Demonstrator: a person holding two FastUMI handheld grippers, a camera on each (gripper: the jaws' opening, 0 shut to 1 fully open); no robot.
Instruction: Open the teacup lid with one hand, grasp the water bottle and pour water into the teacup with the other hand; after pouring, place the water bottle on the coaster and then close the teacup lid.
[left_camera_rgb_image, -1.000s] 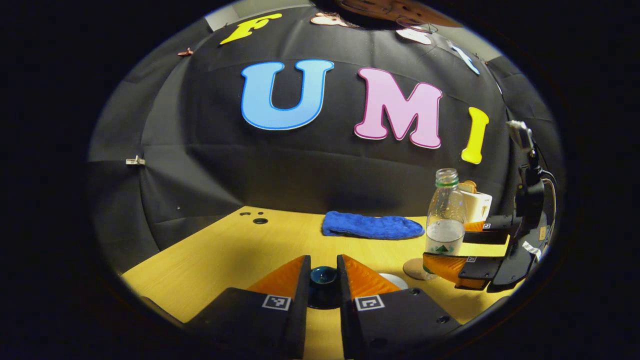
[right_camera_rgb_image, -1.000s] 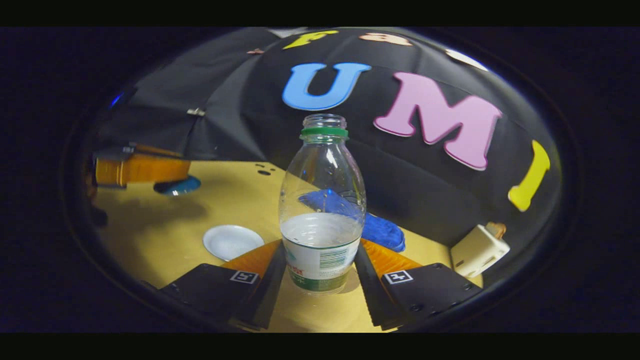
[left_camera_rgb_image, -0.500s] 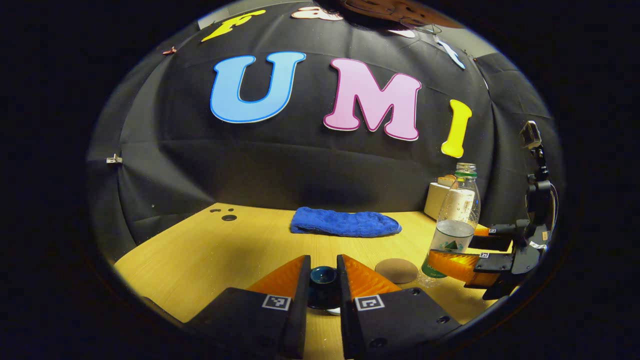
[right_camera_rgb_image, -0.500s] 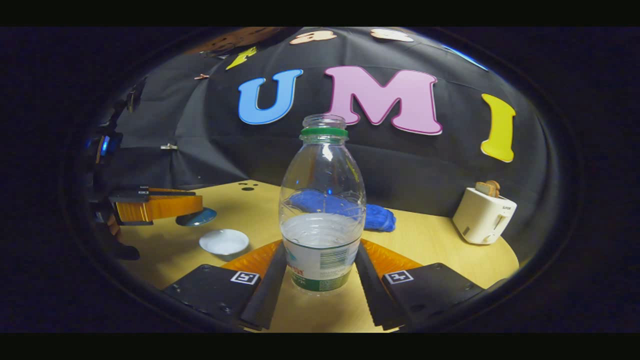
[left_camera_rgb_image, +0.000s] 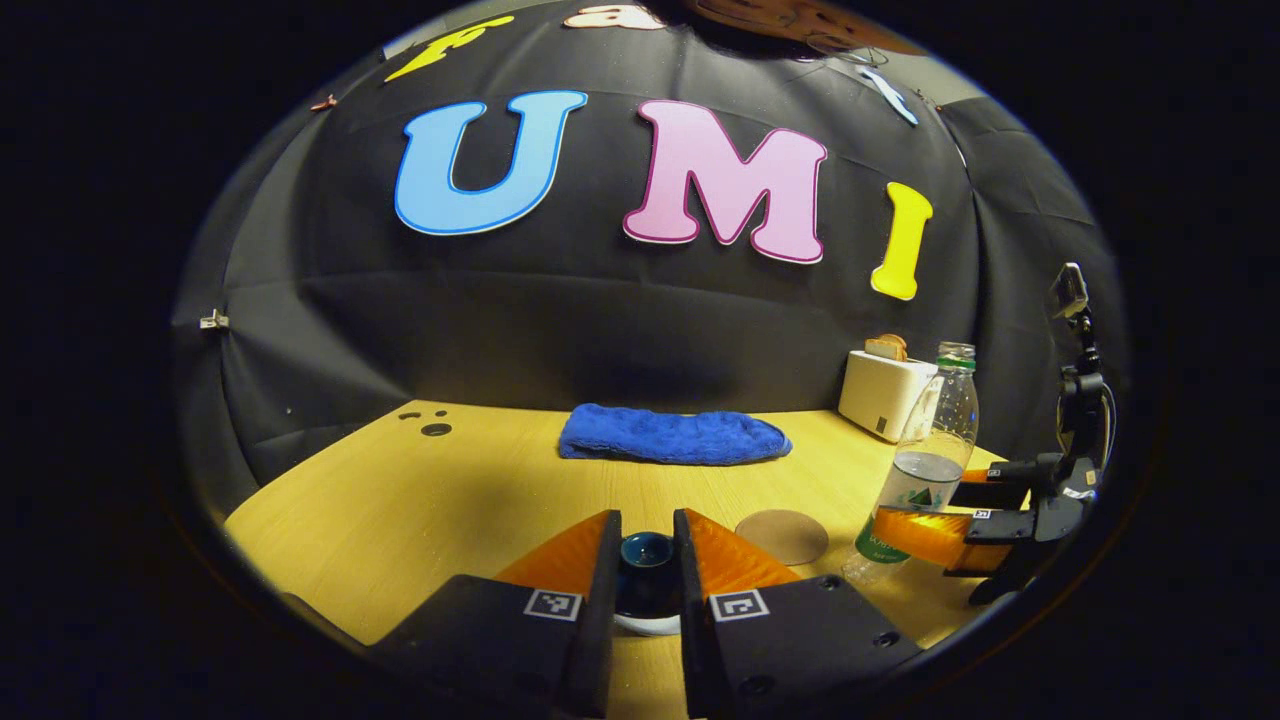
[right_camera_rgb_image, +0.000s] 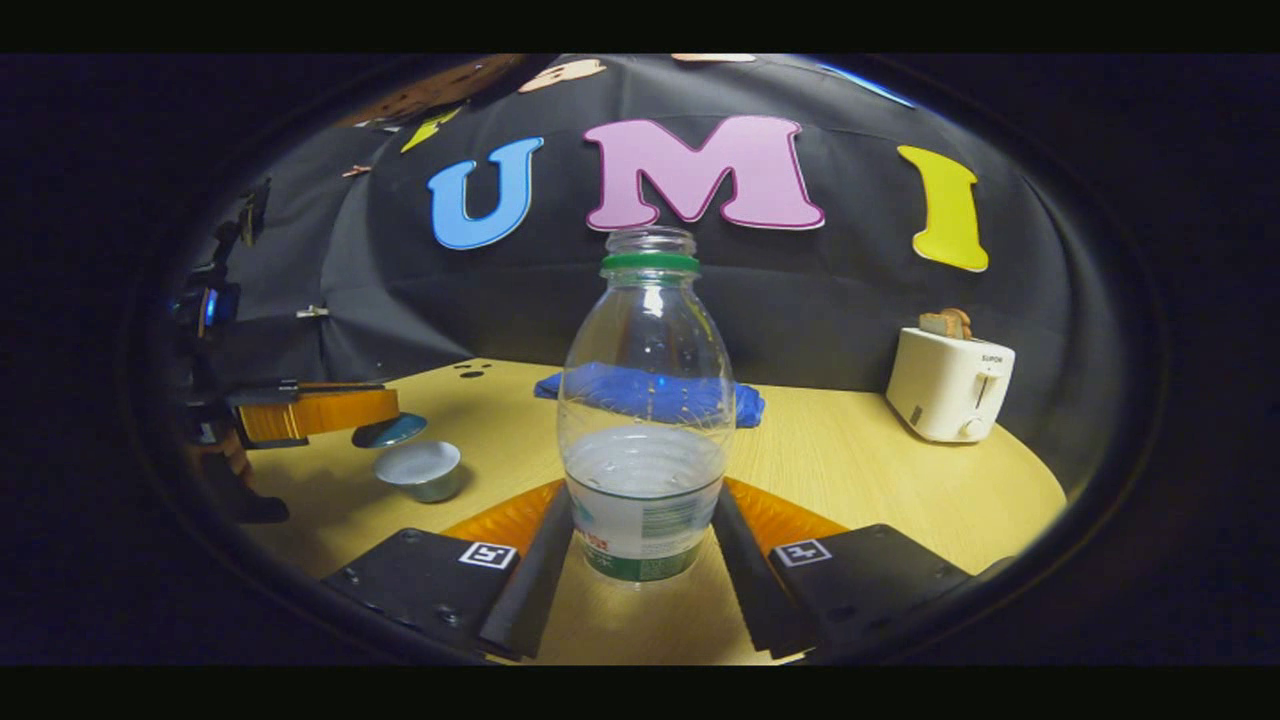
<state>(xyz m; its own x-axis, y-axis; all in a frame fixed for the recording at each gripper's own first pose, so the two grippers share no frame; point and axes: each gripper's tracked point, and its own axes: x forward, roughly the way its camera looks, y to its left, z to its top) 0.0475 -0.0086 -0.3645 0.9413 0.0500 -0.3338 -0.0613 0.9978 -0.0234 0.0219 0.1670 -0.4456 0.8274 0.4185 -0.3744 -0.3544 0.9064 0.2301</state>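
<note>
At lower centre, your right gripper clamps the upright water bottle; the left gripper pinches the teacup lid. You've yet to seat the bottle on the coaster and cover the open teacup.

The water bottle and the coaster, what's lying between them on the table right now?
Nothing: in the left gripper view, bare tabletop separates the coaster from the water bottle gripped by the right gripper.

Clear, glossy plastic for the water bottle, with a printed paper-like label. Pale wood-grain laminate, smooth with a soft sheen, for the table. Behind the bottle, rough blue terry cloth. Right of it, smooth white plastic toaster. Glazed, shiny teacup. Matt coaster.
</note>
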